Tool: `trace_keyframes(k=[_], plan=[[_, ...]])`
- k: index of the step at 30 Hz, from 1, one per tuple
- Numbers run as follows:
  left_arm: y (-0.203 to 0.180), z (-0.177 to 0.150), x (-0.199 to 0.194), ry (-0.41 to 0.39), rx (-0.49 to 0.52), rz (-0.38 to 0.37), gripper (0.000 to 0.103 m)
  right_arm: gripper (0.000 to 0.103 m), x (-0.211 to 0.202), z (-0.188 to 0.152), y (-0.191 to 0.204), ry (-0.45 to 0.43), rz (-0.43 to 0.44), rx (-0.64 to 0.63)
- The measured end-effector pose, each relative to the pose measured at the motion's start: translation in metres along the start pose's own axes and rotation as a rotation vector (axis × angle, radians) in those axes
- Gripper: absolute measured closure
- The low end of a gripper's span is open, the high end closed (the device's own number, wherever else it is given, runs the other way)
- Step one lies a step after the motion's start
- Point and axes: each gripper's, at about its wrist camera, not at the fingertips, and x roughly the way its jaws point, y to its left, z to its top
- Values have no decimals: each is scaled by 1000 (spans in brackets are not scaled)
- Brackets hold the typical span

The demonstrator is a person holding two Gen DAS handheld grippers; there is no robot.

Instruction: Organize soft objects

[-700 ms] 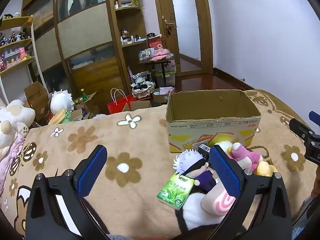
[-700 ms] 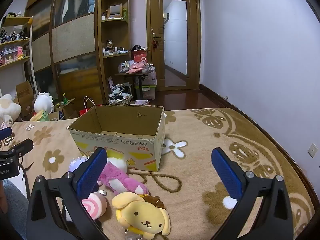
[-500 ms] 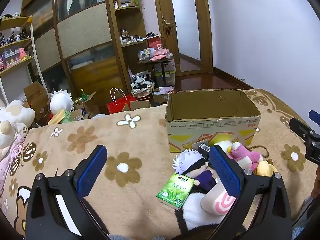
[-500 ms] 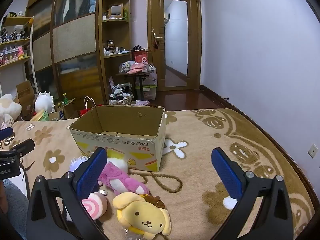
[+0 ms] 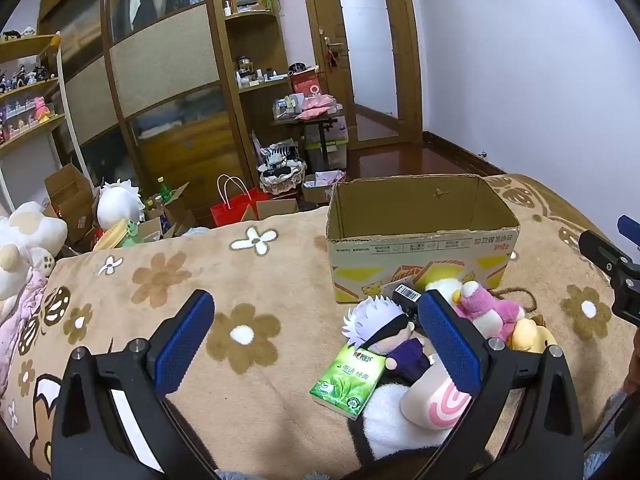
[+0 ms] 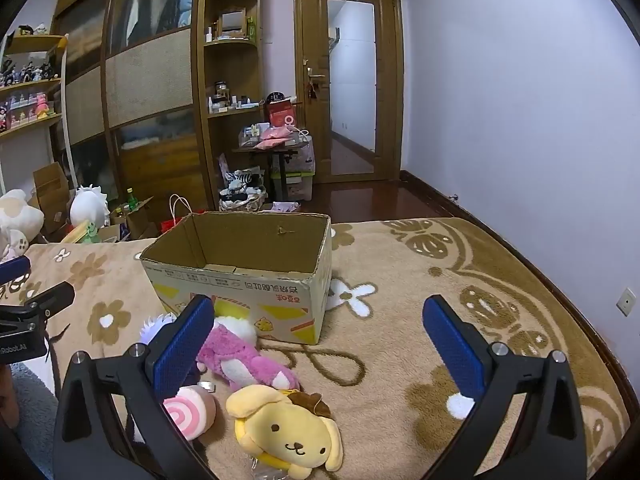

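Note:
An open, empty cardboard box stands on the flowered blanket. In front of it lies a pile of soft toys: a white-haired doll, a pink plush, a yellow dog plush, a pink-swirl roll plush and a green tissue pack. My left gripper is open and empty, above the blanket left of the pile. My right gripper is open and empty, above the pile's right side.
The blanket ends at its far edge. Beyond it stand a wardrobe, a cluttered small table, a red bag and boxes on the floor. Large white plush toys sit at left. A wall is at right.

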Motion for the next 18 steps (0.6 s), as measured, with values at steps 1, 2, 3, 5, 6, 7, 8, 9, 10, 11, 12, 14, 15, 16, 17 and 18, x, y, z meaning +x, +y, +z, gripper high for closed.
trace_keyframes(k=[1,2,3,5,6,7,8,9,10,11,12,14,15,16,17,18], plan=[[0,0,0,0,0,0,2,0,0,0,0,0,0,0],[0,0,0,1,1,0,2,0,0,0,0,-1,0,0],[0,0,0,1,1,0,2,0,0,0,0,0,0,0],[0,0,0,2,2,0,2,0,0,0,0,-1,0,0],[0,0,0,2,3,0,2,0,0,0,0,-1,0,1],[0,0,0,3,3,-1,2,0,0,0,0,-1,0,1],[0,0,0,3,3,0,2,0,0,0,0,-1,0,1],[0,0,0,3,2,1,2,0,0,0,0,0,0,1],[0,0,0,3,2,0,2,0,0,0,0,1,0,1],[0,0,0,3,2,0,2,0,0,0,0,0,-1,1],[0,0,0,4,2,1,2,0,0,0,0,1,-2,0],[0,1,0,5,3,1,2,0,0,0,0,2,2,-1],[0,0,0,5,2,2,2,0,-1,0,0,1,2,-2],[0,0,0,5,3,2,2,0,-1,0,0,1,3,-1],[0,0,0,5,4,1,2,0,-1,0,0,0,2,-1],[0,0,0,4,4,1,2,0,0,0,0,1,2,1]])
